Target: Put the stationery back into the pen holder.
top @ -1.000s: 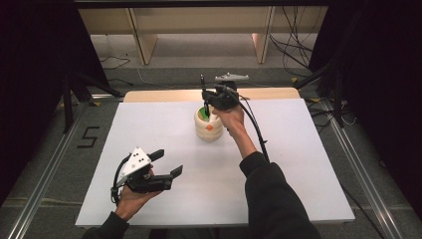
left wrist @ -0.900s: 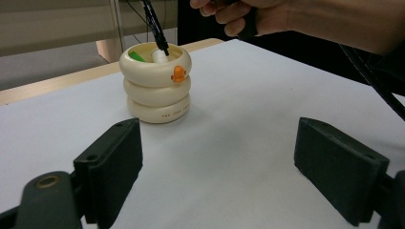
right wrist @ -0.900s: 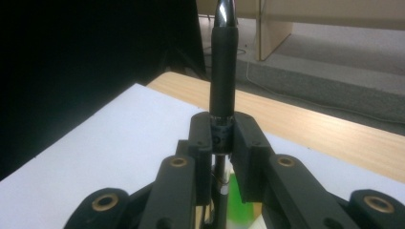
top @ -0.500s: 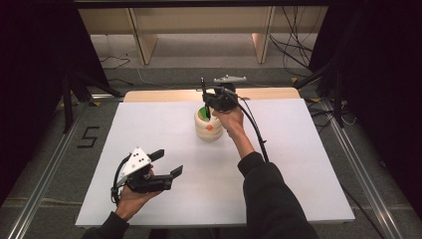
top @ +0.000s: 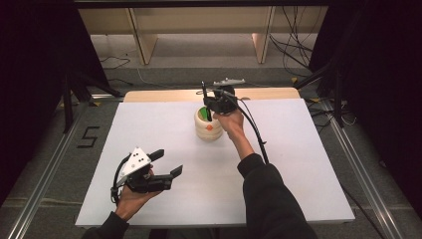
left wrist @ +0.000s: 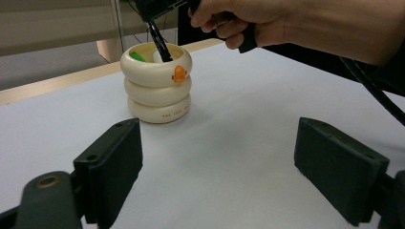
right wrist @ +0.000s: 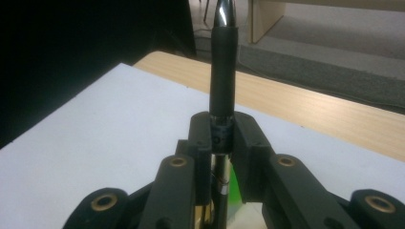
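Cream holder [left wrist: 156, 90], small unreadable lettering, orange duck [left wrist: 178, 74]

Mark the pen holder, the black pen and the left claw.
pen holder [left wrist: 157, 90], left gripper view, on its cream middle ring.
black pen [right wrist: 223, 71], right gripper view, on the dark barrel above the pads.
left claw [top: 166, 164], high view, midway between its two open fingertips.

Lab: black curtains [top: 35, 74], floor rails [top: 45, 174]
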{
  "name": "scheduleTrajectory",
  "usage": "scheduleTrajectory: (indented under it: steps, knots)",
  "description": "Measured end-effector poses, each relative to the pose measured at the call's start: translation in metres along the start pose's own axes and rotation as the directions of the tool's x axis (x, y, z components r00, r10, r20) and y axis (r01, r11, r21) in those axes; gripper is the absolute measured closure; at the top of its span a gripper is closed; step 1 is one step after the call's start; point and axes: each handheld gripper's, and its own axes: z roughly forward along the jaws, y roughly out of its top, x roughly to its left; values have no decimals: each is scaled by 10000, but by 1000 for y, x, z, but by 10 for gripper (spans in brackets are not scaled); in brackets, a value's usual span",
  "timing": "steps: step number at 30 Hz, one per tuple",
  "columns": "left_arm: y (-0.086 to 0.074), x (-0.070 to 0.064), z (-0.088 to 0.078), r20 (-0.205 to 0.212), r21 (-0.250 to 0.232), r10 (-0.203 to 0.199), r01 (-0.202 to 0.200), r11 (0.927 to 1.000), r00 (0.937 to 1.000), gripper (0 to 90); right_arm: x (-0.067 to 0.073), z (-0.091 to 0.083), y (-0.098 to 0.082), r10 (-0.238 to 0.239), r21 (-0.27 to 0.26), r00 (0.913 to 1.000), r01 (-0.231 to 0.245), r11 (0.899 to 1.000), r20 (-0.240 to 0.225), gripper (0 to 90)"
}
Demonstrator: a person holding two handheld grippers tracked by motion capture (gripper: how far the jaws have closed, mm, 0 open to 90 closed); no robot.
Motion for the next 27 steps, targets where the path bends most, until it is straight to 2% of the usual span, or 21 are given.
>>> scheduleTrajectory:
  steps: [12,13,15,19,21,24,27]
  knots:
    - [0,0,0,1,8,-25,25,10000,10000,162,-1,3,-6,125,266,9999,-126,9996,37,783]
    - [0,0,0,4,1,-17,17,10000,10000,162,-2,3,-6,137,282,9999,-138,9995,58,753]
    - [0,0,0,1,0,6,-6,10000,10000,161,-3,3,-6,323,223,9995,-324,9992,68,607]
    - [0,0,0,0,4,-2,2,10000,10000,161,-6,-3,-2,671,-23,9977,-671,9977,-21,470]
    - [0,1,0,-4,2,-29,29,10000,10000,162,-7,-8,0,688,-171,9976,-687,9975,34,433]
    - [0,1,0,-28,-11,-15,15,10000,10000,162,-6,-16,3,475,-256,9987,-471,9986,172,384]
    - [0,1,0,-39,-10,-26,26,10000,10000,162,-5,-24,4,280,-307,9994,-274,9992,192,368]
